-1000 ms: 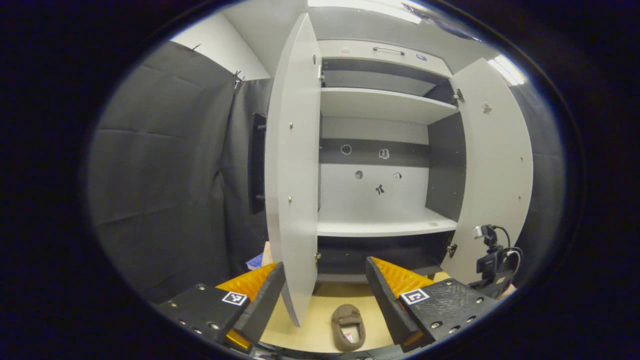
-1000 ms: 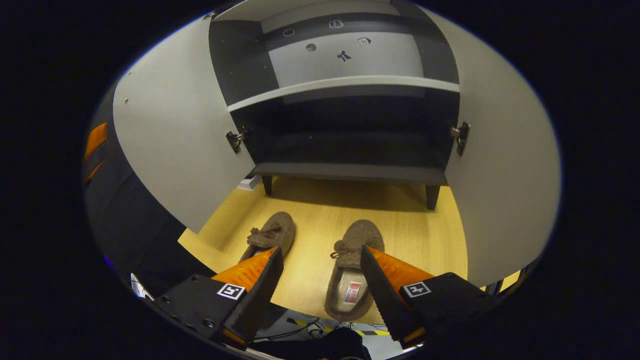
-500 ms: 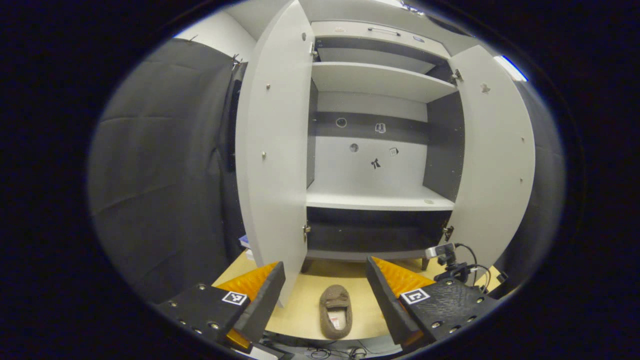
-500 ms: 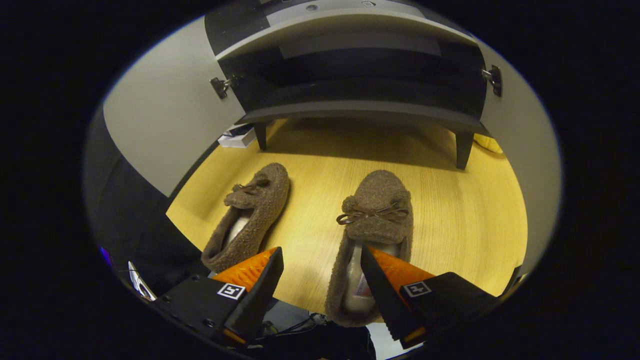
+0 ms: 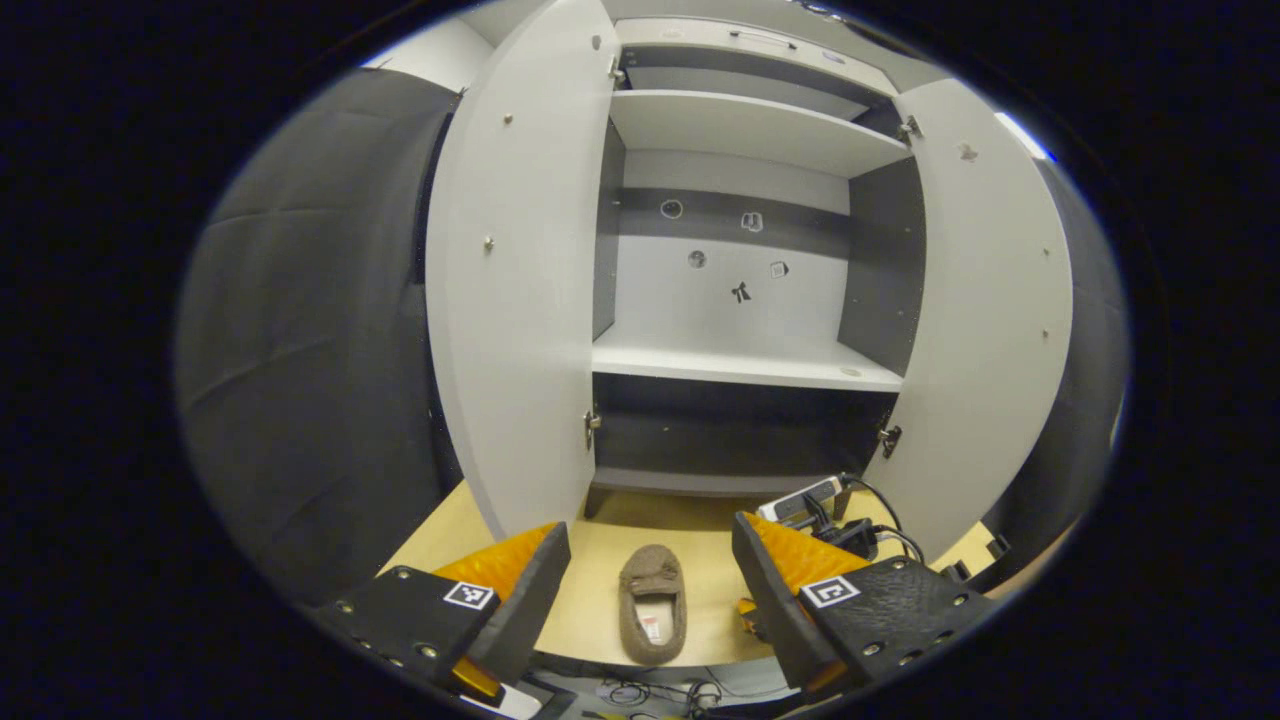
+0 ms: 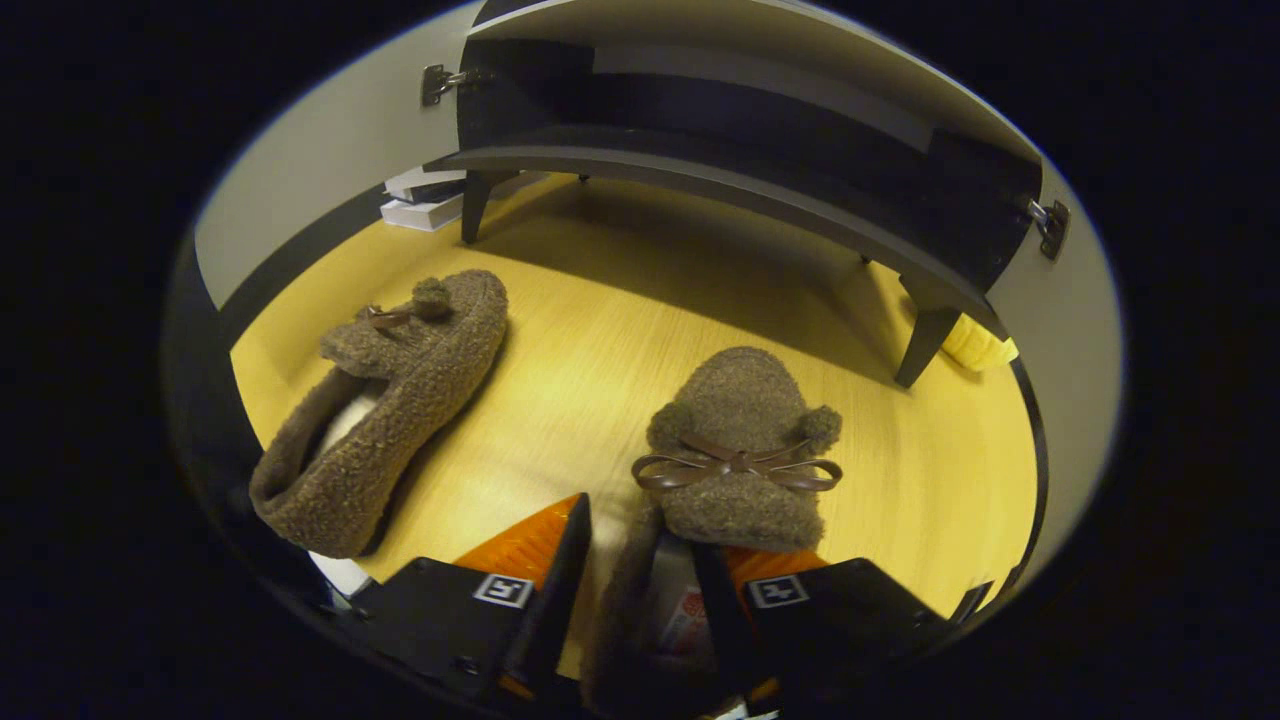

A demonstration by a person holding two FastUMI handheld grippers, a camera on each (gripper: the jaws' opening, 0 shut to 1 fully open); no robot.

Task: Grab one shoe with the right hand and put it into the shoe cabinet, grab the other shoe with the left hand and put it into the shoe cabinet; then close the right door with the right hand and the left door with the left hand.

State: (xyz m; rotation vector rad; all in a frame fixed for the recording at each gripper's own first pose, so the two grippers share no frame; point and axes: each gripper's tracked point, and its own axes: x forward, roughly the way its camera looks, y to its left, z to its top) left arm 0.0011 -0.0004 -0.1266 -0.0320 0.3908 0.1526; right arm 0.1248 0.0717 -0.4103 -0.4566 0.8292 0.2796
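Right claw (image 6: pixel 632 575) half-closed round shoe (image 6: pixel 735 450) side wall, grip unsure; looks soft, light. Left claw (image 5: pixel 650 580) spread.

A yellow wood-grain floor (image 6: pixel 600 330) runs under the furniture. White books (image 6: pixel 425 200) lie stacked on it at the back left, near a dark leg. A yellow ribbed object (image 6: pixel 975 345) sits at the far right, partly hidden. In the left gripper view, a white power strip (image 5: pixel 800 497) with black cables (image 5: pixel 870 530) lies on the floor, and black cloth (image 5: pixel 310 330) hangs at the left.
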